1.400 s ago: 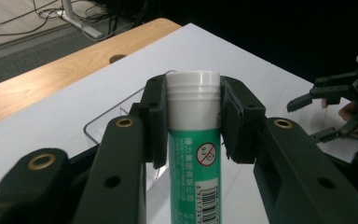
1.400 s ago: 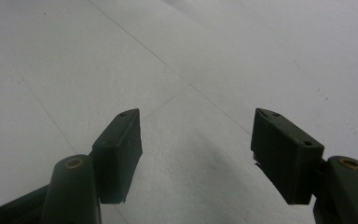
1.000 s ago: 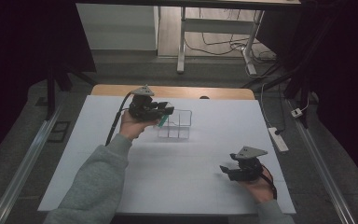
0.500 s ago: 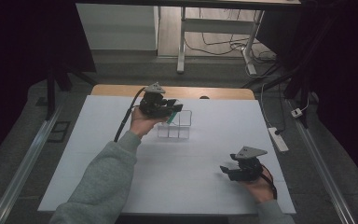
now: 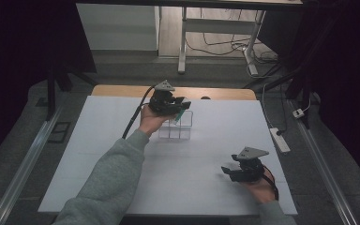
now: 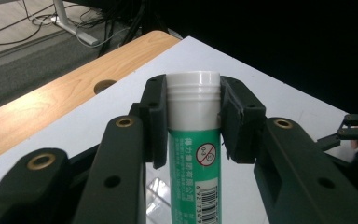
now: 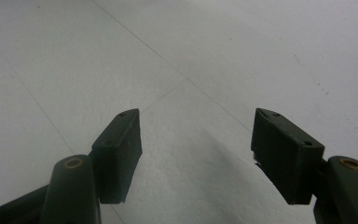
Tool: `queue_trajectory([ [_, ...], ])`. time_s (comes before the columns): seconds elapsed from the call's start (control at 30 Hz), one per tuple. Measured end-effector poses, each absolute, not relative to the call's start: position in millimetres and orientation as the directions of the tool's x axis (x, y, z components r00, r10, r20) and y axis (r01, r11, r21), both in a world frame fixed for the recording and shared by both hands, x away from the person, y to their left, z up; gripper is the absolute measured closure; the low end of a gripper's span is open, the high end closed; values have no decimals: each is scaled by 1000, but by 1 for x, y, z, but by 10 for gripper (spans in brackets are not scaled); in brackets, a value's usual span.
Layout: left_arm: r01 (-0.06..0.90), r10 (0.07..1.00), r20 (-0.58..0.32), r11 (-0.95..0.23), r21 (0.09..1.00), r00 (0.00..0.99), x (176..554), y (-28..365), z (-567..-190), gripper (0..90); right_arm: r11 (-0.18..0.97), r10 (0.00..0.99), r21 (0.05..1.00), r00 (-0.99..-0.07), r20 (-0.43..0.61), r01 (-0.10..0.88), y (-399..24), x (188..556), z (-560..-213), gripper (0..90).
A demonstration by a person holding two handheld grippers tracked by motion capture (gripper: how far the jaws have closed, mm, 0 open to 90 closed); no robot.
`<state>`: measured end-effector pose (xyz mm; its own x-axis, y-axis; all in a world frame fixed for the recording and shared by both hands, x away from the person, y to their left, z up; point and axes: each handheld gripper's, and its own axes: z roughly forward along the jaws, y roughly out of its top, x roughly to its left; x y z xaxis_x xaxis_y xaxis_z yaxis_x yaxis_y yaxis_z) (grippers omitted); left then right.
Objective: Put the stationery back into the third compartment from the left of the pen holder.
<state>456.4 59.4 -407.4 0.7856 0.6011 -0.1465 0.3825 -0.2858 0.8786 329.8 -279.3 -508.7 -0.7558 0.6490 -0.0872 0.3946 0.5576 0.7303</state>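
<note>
My left gripper (image 6: 193,126) clamps a green cylindrical tube (image 6: 195,177), white ribbed cap, barcode, Chinese print, centre frame; right gripper (image 7: 196,158) gapes empty.

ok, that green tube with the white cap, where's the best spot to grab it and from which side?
Judging by the left gripper, just under the white cap: jaws across the round body of the green tube, one pad on each side. The tube is slim and straight, so a side-on pinch near the top should keep it steady over the clear rack.
</note>
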Motion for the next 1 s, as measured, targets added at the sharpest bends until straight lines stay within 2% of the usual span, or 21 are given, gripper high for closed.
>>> queue_trajectory([
  [0.17,374,601,-129,-303,877,789,463,48,-408,638,556,649,731,-756,-83,396,-279,330,-509,336],
  [0.63,412,606,-190,-251,876,773,486,39,-419,637,550,652,732,-755,-75,402,-280,330,-509,336],
  [1.0,413,610,-188,-251,876,770,489,37,-424,636,553,651,729,-755,-77,403,-281,330,-510,336],
])
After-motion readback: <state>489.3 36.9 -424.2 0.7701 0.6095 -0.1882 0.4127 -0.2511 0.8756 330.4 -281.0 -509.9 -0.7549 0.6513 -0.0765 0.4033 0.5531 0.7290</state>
